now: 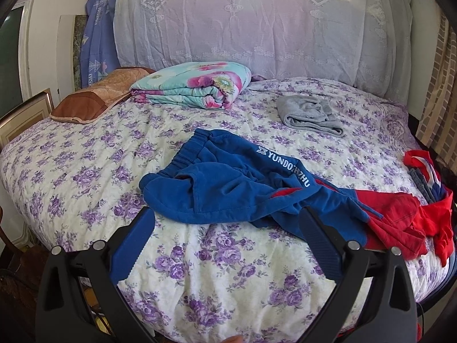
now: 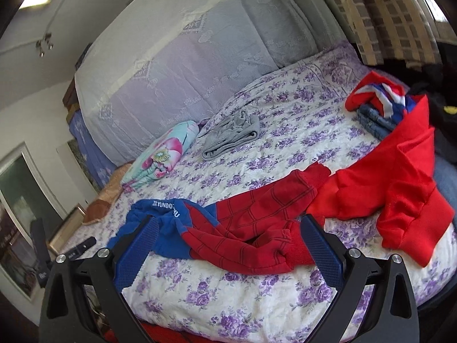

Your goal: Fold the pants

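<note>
Pants (image 1: 245,188) lay crumpled on the bed (image 1: 85,177) near its front edge, waistband to the left, legs (image 2: 257,228) trailing right. Right of the legs, a hoodie (image 2: 400,188) sprawled at the bed's right edge. Behind it, a small stack of folded clothes (image 2: 374,117) sat at the right rim. Folded shorts (image 1: 311,114) lay mid-bed, behind the pants. Left of those, a folded blanket (image 1: 194,85) sat by the headboard (image 1: 257,23), with a pillow (image 1: 97,94) further left. Left gripper (image 1: 227,217) hung before the pants' near edge, right gripper (image 2: 228,225) before the legs, both apart from the cloth.
</note>
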`<state>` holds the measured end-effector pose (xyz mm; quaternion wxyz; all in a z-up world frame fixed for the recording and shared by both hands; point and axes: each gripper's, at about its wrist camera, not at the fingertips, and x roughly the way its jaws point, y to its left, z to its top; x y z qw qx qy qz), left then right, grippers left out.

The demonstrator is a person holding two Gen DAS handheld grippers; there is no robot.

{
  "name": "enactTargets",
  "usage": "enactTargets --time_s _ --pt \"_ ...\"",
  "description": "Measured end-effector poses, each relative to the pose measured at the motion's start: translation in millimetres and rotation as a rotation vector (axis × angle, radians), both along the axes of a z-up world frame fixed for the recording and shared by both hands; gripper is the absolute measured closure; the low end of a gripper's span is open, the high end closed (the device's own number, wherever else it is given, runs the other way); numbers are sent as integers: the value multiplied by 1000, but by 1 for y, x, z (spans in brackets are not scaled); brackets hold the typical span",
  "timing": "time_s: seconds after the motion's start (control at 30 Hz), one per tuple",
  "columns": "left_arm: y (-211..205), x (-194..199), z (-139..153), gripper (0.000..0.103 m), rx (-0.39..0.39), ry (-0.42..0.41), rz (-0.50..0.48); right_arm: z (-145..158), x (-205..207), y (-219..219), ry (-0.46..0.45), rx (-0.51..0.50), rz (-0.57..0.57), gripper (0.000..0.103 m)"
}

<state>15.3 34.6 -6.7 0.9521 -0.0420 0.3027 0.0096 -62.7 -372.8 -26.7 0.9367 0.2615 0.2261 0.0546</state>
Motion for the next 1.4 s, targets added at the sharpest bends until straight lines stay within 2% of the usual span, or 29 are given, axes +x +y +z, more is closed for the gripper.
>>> enactTargets --time_s 0.1,0.2,0.33,0.47,0.7,0.77,0.8,0.83,0.87,0.9,0.93,0.97,1.1,1.17,1.2,1.23,1.27,1.3,1.33,1.4 --pt "16 11 -8 5 -36 20 19 -13 8 -13 10 52 -3 3" --pt "30 21 -18 5 -60 48 50 -24 14 -8 14 30 33 3" --pt "45 32 -28 5 -87 61 87 -36 17 -12 50 -22 4 7" --pt "54 41 -36 5 -77 62 119 -59 19 -30 124 45 -7 18" --pt "55 54 -45 5 -67 78 120 -101 33 -37 236 151 20 20" --pt "53 57 -48 5 -62 92 117 -104 39 -32 236 138 26 22" --pt "52 58 -50 5 -60 99 117 -103 41 -28 225 131 36 29" --pt "51 59 -51 5 -57 104 117 -101 45 -25 212 130 57 51" --pt "51 60 -52 4 -54 109 117 -100 48 -23 201 139 80 69" --pt "51 61 -53 5 -51 114 119 -97 49 -23 191 148 89 77" --pt "52 61 -53 5 -50 117 123 -94 49 -24 174 150 94 91" --pt "52 62 -53 5 -50 119 127 -87 47 -25 157 136 92 96" --pt "58 64 -51 5 -63 119 138 -52 30 -35 83 58 100 97" --pt "61 68 -45 5 -63 114 130 -43 30 -32 135 -6 163 93" --pt "60 72 -41 5 -57 112 125 -39 28 -31 152 -53 145 93" --pt "61 76 -36 5 -49 106 123 -36 26 -31 156 -97 111 85" --pt "61 81 -31 5 -38 94 122 -33 26 -34 152 -118 85 64" --pt "61 87 -25 5 -20 83 125 -29 26 -39 131 -110 61 54" --pt "61 94 -20 5 2 75 132 -27 25 -46 103 -92 28 48" --pt "62 109 -14 5 30 68 140 -26 31 -57 83 -48 11 48"
